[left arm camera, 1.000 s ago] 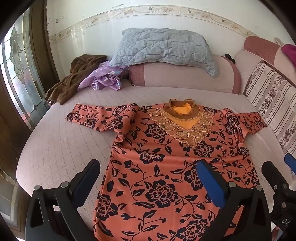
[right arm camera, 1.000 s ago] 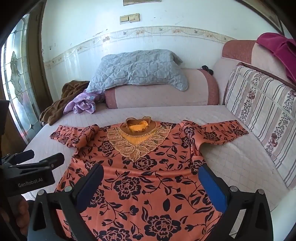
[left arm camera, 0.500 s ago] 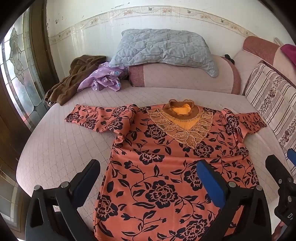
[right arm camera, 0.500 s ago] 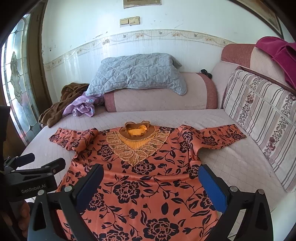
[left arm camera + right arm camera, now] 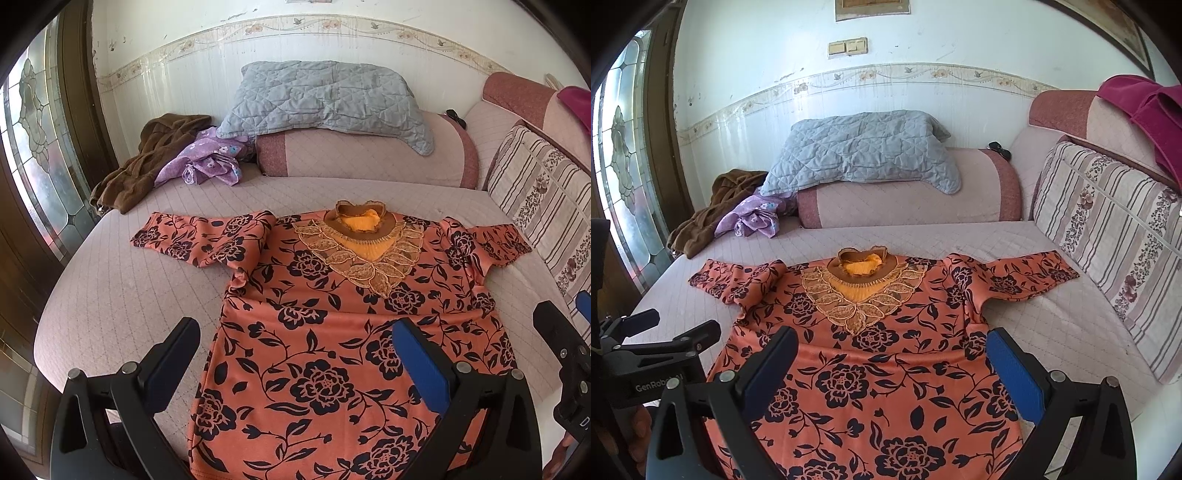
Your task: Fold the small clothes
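An orange top with black flowers [image 5: 332,332] lies flat, front up, on the pink quilted bed [image 5: 122,302]; it shows too in the right wrist view [image 5: 871,362]. Its gold-trimmed collar [image 5: 360,229] points to the far wall and both sleeves are spread out. My left gripper [image 5: 295,354] is open and empty above the lower left part of the top. My right gripper [image 5: 890,362] is open and empty above the lower right part. Neither touches the cloth. The left gripper also shows in the right wrist view [image 5: 653,328].
A brown garment [image 5: 147,162] and a purple flowered garment [image 5: 207,162] lie at the far left corner. A grey quilted pillow [image 5: 325,99] rests on a pink bolster [image 5: 362,158]. A striped cushion [image 5: 1108,236] lines the right side. A stained-glass window [image 5: 33,147] stands left.
Both grippers have drawn back and risen slightly, so more of the wall shows. The top has not moved and both grippers stay open.
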Tool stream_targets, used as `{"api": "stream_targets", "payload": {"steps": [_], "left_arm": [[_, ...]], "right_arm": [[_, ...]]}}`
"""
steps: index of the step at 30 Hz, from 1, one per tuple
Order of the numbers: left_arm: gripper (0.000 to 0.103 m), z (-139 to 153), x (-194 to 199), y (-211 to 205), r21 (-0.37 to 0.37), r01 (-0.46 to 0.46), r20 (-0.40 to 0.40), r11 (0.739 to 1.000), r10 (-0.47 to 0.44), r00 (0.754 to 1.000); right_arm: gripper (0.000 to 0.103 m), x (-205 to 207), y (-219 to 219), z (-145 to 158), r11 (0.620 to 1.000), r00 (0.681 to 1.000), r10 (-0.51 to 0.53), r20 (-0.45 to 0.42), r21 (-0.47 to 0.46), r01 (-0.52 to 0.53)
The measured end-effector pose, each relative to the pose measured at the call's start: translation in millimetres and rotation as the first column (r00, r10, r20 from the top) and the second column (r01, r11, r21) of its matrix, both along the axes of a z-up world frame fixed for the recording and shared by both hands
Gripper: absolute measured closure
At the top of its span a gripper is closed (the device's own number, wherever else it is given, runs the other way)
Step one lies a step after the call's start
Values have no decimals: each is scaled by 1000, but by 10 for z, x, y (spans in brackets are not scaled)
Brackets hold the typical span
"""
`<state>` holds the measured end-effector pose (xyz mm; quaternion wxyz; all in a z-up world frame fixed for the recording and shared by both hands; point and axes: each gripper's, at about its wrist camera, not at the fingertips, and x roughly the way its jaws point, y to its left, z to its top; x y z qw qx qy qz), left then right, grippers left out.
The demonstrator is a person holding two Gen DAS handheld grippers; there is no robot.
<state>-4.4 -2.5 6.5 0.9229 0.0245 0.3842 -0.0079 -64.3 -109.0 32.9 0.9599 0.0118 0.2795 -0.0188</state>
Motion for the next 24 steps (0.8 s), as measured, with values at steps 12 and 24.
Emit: {"api": "stream_targets", "payload": {"steps": [12, 24], "left_arm": [[0, -15, 29, -13, 2, 7, -5, 1000, -7, 1000], [0, -50, 65, -27, 4, 8, -13, 1000, -8, 1000]], "right_arm": [[0, 28, -19, 6, 1000, 1000, 1, -1, 0, -1], [0, 68, -8, -22, 1000, 1000, 4, -10, -3, -4]]}}
